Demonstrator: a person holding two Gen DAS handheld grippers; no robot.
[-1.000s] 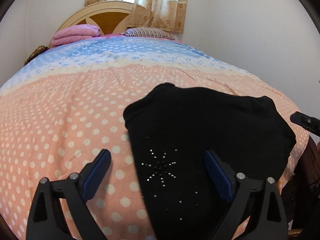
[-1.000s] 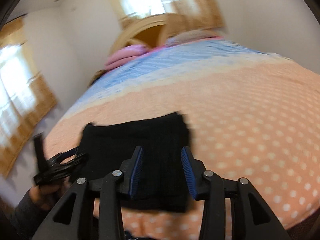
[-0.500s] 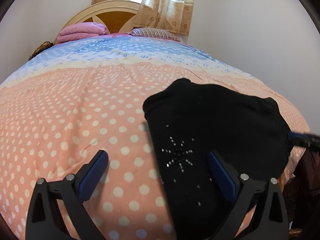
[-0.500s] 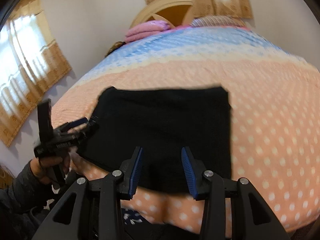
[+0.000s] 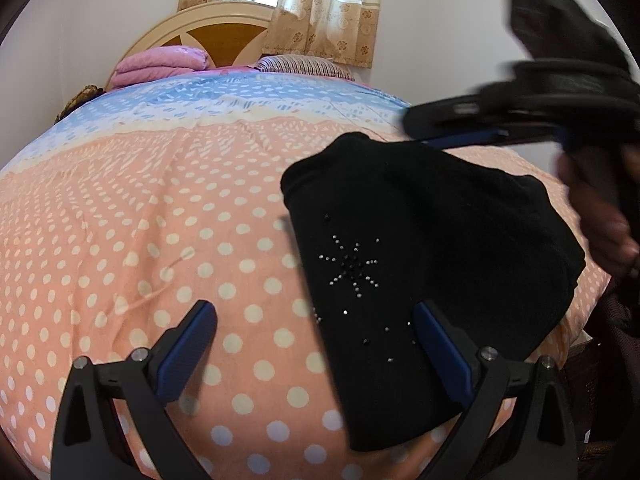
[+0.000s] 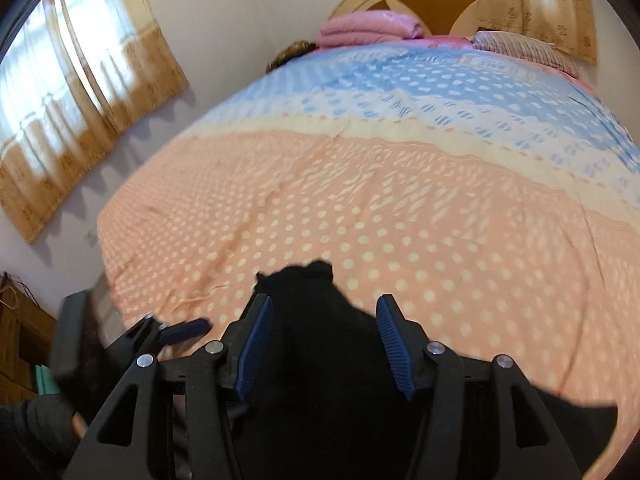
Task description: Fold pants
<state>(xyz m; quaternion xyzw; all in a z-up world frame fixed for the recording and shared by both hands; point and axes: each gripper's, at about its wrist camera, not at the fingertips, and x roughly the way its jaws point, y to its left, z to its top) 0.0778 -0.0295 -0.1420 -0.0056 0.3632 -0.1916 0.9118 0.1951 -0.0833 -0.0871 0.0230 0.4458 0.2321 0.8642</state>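
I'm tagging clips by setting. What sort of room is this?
A bedroom, most likely: a bed with a dotted bedspread, a headboard with a pillow, and curtains.

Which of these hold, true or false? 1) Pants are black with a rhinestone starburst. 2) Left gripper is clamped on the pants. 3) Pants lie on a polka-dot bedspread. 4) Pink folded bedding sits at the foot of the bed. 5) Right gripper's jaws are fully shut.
1) True. The black pants carry a rhinestone starburst.
2) False. The left gripper is open, its fingers spread wide with nothing pinched.
3) True. They lie on the peach polka-dot bedspread.
4) False. The pink folded bedding sits at the headboard.
5) False. The right gripper is open; its jaws have just been opening, with dark fabric visible between them.
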